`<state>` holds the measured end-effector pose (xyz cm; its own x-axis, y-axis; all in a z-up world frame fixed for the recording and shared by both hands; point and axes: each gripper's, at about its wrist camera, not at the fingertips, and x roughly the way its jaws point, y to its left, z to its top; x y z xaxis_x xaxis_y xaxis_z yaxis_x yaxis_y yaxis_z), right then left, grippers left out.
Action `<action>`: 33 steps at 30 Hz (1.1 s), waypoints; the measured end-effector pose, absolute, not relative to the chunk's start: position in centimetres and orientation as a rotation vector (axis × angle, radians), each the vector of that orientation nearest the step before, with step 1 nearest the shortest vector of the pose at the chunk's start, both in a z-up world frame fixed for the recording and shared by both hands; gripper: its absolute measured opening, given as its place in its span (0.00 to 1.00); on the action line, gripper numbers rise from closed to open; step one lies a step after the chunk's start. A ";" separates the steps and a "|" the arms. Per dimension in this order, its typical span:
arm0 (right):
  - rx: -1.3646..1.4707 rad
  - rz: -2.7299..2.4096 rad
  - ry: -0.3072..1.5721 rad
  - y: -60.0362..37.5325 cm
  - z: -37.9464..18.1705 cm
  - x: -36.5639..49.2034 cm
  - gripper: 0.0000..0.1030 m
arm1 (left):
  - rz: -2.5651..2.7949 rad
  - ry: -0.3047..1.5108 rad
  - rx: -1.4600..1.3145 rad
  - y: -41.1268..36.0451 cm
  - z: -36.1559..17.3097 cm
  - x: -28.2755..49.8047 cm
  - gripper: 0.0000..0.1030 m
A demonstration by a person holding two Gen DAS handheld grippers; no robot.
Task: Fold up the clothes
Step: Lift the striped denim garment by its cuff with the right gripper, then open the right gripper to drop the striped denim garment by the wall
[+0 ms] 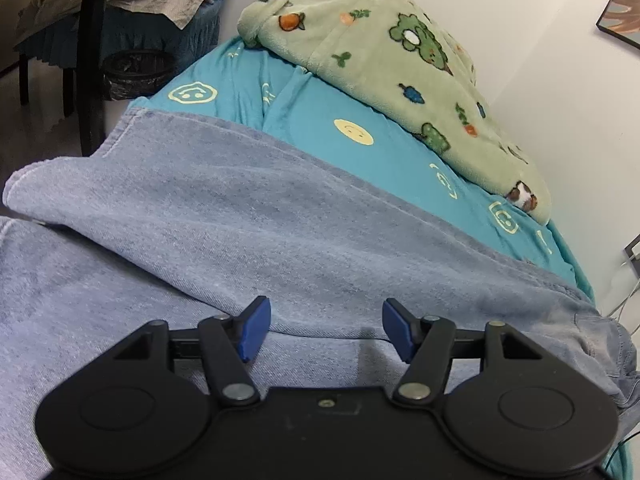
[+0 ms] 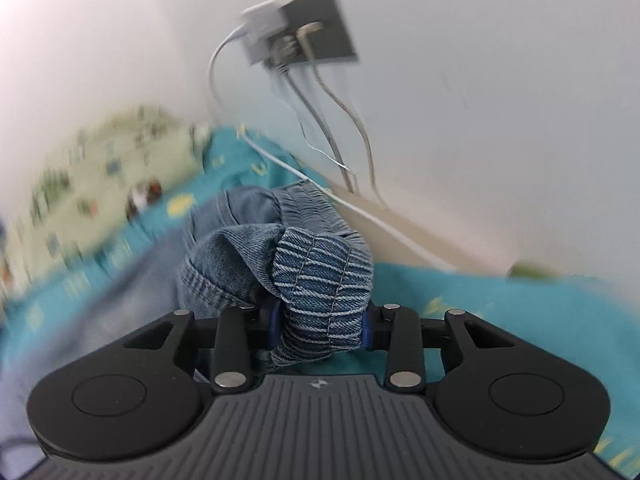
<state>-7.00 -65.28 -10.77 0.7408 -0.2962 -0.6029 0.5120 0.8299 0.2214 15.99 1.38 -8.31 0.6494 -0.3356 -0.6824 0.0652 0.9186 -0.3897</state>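
Pale blue denim trousers (image 1: 224, 216) lie spread across a bed, one leg folded over the other. My left gripper (image 1: 326, 330) hovers just above the cloth, jaws open, nothing between the blue pads (image 1: 254, 330). In the right wrist view the trousers' gathered elastic waistband (image 2: 324, 280) is bunched up and lifted off the bed. My right gripper (image 2: 322, 326) is shut on that waistband, the fabric squeezed between both pads.
The bed wears a teal sheet with yellow smiley prints (image 1: 352, 132). A green fleece blanket (image 1: 384, 64) is piled against the white wall. A grey wall socket (image 2: 312, 24) with plugs and hanging cables (image 2: 340, 120) sits close ahead of the right gripper. A chair (image 1: 92, 60) and bin (image 1: 136, 74) stand left.
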 end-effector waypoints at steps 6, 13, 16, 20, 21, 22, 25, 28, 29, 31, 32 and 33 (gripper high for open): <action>0.039 -0.431 0.806 -64.5 -13.8 -4.7 0.40 | -0.236 0.835 -0.373 1.7 -8.2 16.1 0.57; -0.133 -0.426 0.805 -63.6 -13.0 -5.5 0.46 | -0.244 0.831 -0.392 1.8 -8.0 16.0 0.57; -0.170 -0.416 0.805 -63.2 -11.3 -5.4 0.44 | -0.252 0.827 -0.395 1.9 -7.8 15.9 0.57; -0.232 -0.414 0.813 -62.9 -8.2 -5.0 0.43 | -0.256 0.812 -0.401 2.0 -7.4 15.6 0.58; -0.239 -0.416 0.827 -63.0 -7.7 -4.8 0.43 | -0.256 0.811 -0.402 2.0 -7.4 15.6 0.58; -0.243 -0.414 0.845 -63.2 -7.2 -4.8 0.43 | -0.256 0.811 -0.404 2.1 -7.4 15.6 0.58; -0.253 -0.414 0.929 -63.7 -8.0 -4.7 0.43 | -0.258 0.813 -0.410 2.2 -7.4 15.7 0.58; -0.247 -0.424 1.018 -64.0 -11.6 -4.5 0.44 | -0.261 0.817 -0.408 2.2 -7.4 15.8 0.58; -0.238 -0.428 1.046 -64.1 -13.0 -4.4 0.44 | -0.261 0.818 -0.407 2.2 -7.4 15.8 0.58; -0.221 -0.450 1.060 -63.8 -15.2 -4.5 0.44 | -0.262 0.819 -0.411 2.3 -7.3 15.8 0.59; -0.202 -0.470 1.037 -63.8 -15.4 -4.6 0.45 | -0.260 0.819 -0.417 2.4 -7.2 15.8 0.59; -0.170 -0.490 1.011 -63.8 -15.3 -4.8 0.46 | -0.259 0.817 -0.428 2.6 -7.1 15.8 0.59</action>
<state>-4.79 -63.83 -15.31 0.4342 -0.4682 -0.7696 0.3138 0.8794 -0.3580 15.80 2.59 -7.11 0.6599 -0.3828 -0.6465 0.0590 0.8842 -0.4633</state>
